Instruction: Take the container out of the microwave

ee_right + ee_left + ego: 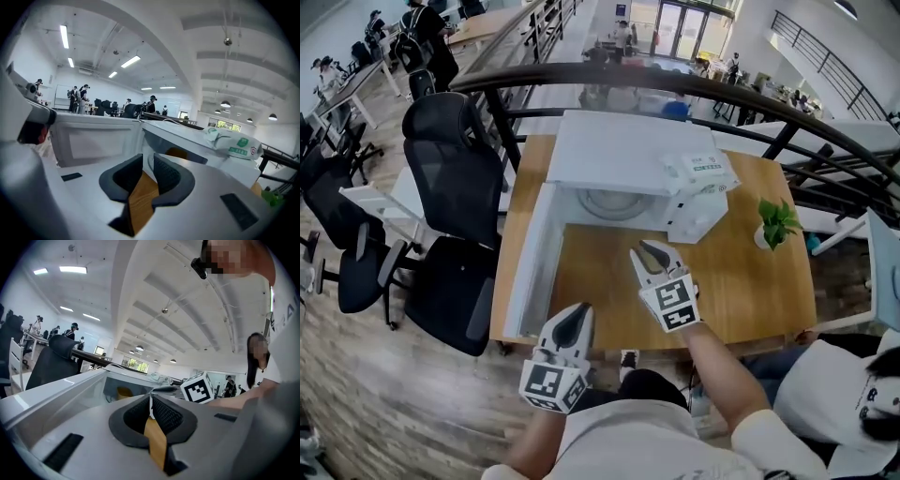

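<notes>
Grey-padded right gripper (148,157) jaws stand slightly apart, empty; left gripper (152,398) jaws pressed together, empty.

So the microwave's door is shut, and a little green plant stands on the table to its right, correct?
No: the door is open, swung out to the left, as the head view shows. The plant does stand on the table right of the microwave.
</notes>
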